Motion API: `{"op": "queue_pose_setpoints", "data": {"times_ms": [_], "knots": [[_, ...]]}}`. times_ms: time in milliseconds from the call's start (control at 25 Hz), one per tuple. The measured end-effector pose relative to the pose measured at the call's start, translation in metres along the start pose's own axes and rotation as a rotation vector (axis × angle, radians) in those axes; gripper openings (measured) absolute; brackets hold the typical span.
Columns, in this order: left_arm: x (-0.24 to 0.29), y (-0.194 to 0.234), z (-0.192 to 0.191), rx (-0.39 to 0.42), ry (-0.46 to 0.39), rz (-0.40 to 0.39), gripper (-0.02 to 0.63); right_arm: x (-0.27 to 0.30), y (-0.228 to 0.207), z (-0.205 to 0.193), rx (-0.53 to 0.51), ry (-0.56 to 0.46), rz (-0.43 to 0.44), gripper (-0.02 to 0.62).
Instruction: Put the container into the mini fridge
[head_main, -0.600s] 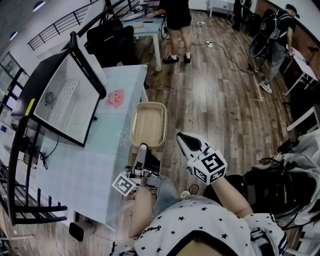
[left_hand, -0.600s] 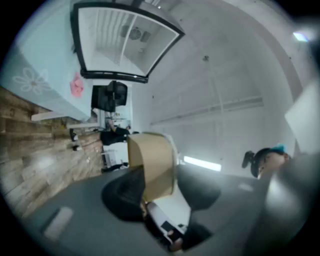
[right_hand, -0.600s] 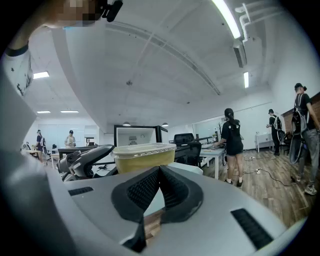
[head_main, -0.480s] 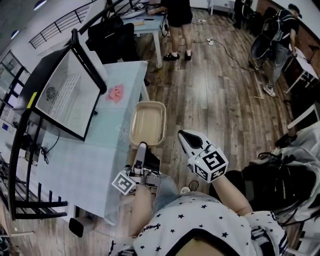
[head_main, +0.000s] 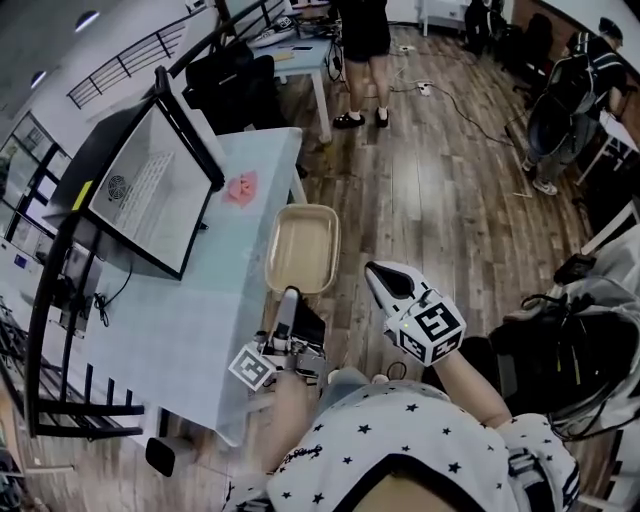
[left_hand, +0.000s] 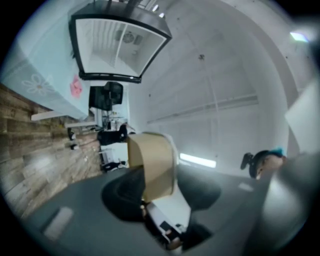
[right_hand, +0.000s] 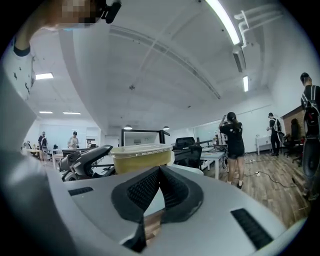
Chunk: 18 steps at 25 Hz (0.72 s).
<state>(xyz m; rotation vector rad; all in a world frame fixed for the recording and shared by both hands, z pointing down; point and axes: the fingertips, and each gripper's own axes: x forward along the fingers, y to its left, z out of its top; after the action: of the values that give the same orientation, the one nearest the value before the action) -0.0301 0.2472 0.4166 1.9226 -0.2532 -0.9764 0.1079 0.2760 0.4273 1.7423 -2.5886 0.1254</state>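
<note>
A tan shallow container (head_main: 301, 247) hangs level over the near edge of the pale table (head_main: 190, 330), and my left gripper (head_main: 288, 298) is shut on its near rim. In the left gripper view the container (left_hand: 152, 162) stands edge-on between the two dark pads of my left gripper (left_hand: 159, 194). The mini fridge (head_main: 150, 195) sits on the table to the far left of the container, its door open and its white inside showing. My right gripper (head_main: 381, 281) hovers to the right of the container, shut and empty. The right gripper view shows that gripper's (right_hand: 159, 175) pads meeting, with the container (right_hand: 141, 155) beyond them.
A pink object (head_main: 240, 187) lies on the table between the fridge and the container. A black chair (head_main: 232, 80) and another table stand behind. People stand on the wooden floor (head_main: 430, 190) at the back and right. A black rack (head_main: 60, 400) borders the table's left.
My left gripper still holds the container in about the same place. The view has shifted a little, so the fridge sits slightly further right in it. The right gripper has barely moved.
</note>
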Motion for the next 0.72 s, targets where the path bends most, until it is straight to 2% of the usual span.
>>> {"op": "queue_pose_setpoints", "data": {"times_ms": [200, 720], "knots": [[0.000, -0.006, 0.003, -0.005, -0.021, -0.013, 0.200, -0.002, 0.009, 0.002, 0.005, -0.010, 0.022, 0.020], [-0.017, -0.011, -0.011, 0.010, -0.073, 0.016, 0.201, -0.019, 0.009, -0.015, 0.070, 0.004, 0.071, 0.021]]}}
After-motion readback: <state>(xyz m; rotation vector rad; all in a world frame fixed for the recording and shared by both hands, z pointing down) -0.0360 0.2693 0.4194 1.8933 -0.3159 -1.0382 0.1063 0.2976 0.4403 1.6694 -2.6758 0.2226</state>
